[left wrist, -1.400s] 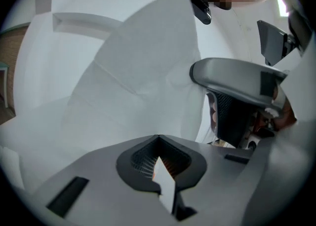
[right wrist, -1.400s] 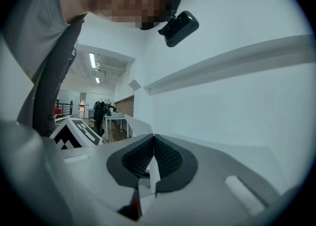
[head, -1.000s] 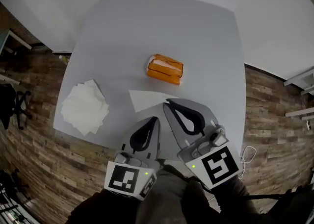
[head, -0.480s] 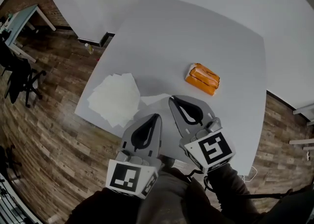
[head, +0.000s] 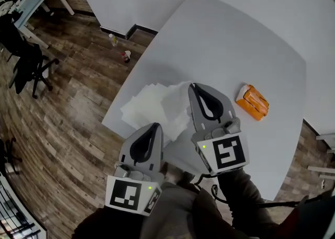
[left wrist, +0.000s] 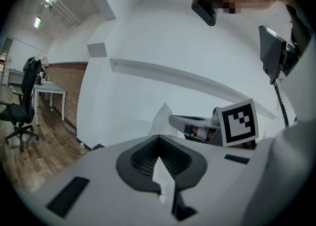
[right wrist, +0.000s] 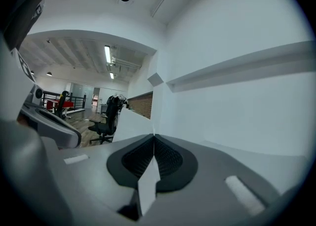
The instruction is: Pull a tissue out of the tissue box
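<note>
Head view footage places the tissue box (head: pixel 252 102) on the grey table (head: pixel 235 39), to the right of the right gripper (head: pixel 192 85) and apart from it. A pile of loose tissues (head: pixel 141 111) lies at the table's left edge.

In the right gripper view the jaws are seen pressed together on a tissue (right wrist: pixel 129 123), whose free part stands out past the tips. The left gripper (head: pixel 156 125) is held near the table's edge. Its jaws are closed too, and nothing is seen beyond the tips, though a thin white sliver between the pads cannot be identified.

The step in hand is judged to be the carrying of the pulled sheet to the pile. It is done well if the grip is held firm until the sheet hangs over the pile and the gripper is then lowered so that the sheet is laid flat. Only then should the jaws be parted. The pile should not be dragged by the tips.
</note>
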Tool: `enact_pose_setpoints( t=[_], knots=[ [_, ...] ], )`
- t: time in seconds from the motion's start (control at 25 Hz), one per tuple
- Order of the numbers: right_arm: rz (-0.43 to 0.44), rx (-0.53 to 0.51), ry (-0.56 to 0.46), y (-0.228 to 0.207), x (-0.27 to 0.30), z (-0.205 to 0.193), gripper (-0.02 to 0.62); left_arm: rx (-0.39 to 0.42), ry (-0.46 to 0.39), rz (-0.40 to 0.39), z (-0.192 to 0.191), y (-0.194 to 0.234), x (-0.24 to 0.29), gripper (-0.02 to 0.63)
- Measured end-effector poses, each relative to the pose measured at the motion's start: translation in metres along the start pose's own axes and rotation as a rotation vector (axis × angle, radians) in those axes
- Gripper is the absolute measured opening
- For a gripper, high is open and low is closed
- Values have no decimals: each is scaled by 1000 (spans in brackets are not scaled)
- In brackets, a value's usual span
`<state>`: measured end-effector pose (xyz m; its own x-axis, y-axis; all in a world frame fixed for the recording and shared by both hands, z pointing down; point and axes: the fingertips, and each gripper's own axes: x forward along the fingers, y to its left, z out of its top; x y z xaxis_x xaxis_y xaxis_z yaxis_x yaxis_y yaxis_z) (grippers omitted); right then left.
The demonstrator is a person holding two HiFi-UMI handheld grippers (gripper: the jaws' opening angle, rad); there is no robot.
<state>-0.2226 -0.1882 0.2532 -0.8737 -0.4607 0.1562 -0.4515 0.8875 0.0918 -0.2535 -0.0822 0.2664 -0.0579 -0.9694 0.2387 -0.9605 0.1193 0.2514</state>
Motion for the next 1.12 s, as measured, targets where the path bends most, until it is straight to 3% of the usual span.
enact_pose_setpoints(
  t=[0.2, 0.4, 0.6, 0.76, 0.88, 1.12],
  knots=[
    [44, -4, 37, 34, 26, -42, 5, 2, 24, 23, -6, 31, 3, 0],
    [96, 18, 174, 79, 30, -118, 5, 7, 58, 23, -16, 44, 9, 0],
    [225, 78, 313, 120, 25, -176, 31, 24, 80, -4, -22, 40, 11, 0],
    [276, 148, 347, 135, 2, -184, 109, 35, 74, -11, -21, 27, 4, 0],
    [264, 172, 331, 135, -31, -178, 118, 37, 64, -16, -22, 8, -6, 0],
    [148, 254, 262, 102, -113, -161, 124, 60, 35, -94, -22, -65, -29, 0]
  ],
)
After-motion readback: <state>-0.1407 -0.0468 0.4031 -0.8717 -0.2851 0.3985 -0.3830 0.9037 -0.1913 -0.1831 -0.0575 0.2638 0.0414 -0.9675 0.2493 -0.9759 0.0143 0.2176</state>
